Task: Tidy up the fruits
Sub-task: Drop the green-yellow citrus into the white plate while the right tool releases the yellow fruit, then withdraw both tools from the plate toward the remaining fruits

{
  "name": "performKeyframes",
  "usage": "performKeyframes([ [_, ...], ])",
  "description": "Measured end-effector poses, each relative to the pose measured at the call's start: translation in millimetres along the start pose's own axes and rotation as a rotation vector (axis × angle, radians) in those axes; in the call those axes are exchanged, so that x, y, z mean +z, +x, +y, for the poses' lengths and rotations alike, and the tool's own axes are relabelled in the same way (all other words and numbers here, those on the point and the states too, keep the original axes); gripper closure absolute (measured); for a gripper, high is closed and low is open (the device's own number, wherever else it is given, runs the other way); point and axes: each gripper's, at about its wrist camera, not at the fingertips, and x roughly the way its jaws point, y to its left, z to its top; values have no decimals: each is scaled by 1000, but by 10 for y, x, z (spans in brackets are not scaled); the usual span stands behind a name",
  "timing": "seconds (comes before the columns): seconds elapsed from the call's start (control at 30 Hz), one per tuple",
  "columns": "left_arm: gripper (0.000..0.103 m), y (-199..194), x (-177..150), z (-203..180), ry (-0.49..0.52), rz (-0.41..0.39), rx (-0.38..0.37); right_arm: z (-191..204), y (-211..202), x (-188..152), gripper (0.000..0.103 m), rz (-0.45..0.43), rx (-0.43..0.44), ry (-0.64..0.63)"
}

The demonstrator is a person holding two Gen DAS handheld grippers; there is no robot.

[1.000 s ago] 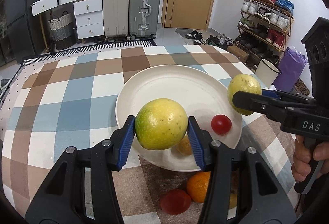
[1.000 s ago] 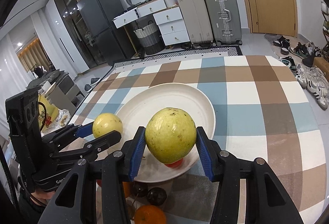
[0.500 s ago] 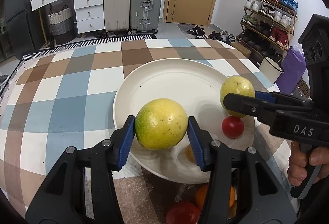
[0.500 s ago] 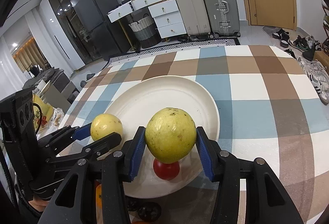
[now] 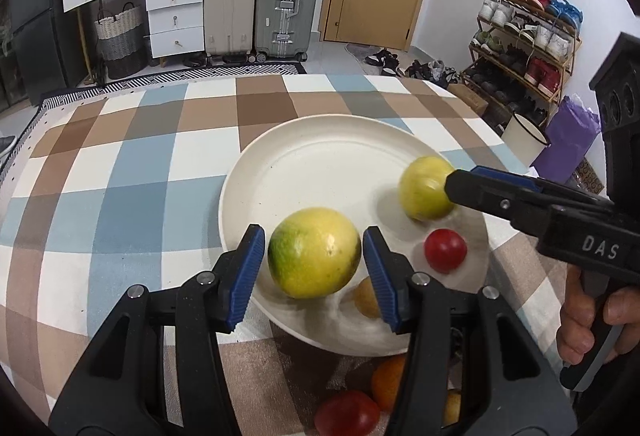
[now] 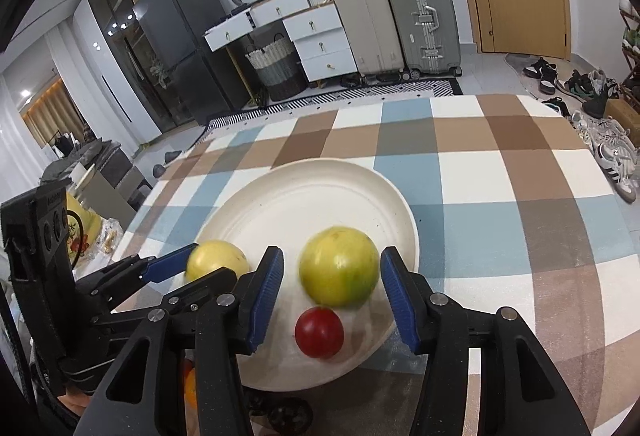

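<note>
A white plate (image 5: 320, 164) lies on the checked tablecloth; it also shows in the right wrist view (image 6: 312, 192). My left gripper (image 5: 314, 270) is open, with a yellow-green fruit (image 5: 314, 252) loose between its jaws over the plate's near side. My right gripper (image 6: 332, 296) is open, with a second yellow-green fruit (image 6: 340, 266) free between its jaws on the plate; the left wrist view shows that fruit (image 5: 424, 188) too. A red tomato (image 5: 445, 250) and a small brownish fruit (image 5: 366, 298) lie on the plate.
Off the plate near me lie an orange (image 5: 390, 382) and a second red tomato (image 5: 346, 414). The checked table (image 5: 120, 176) stretches left and far. Suitcases (image 5: 286, 2), drawers and a shoe rack (image 5: 528, 40) stand beyond it.
Both grippers moved forward over the plate and opened their jaws. Each yellow-green fruit is now released, blurred, dropping onto the plate.
</note>
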Motion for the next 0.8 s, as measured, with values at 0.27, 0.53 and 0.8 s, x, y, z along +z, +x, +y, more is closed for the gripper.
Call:
performKeyframes([
  [0.27, 12, -461, -47, -32, 10, -72, 55, -1, -381, -62, 1, -40, 8, 2],
  [0.53, 1, -922, -232, -91, 26, -103, 73, -15, -667, -245, 0, -31, 18, 6],
  [0.8, 1, -1204, -477, -125, 15, -104, 78, 43, -859, -441, 0, -13, 13, -31],
])
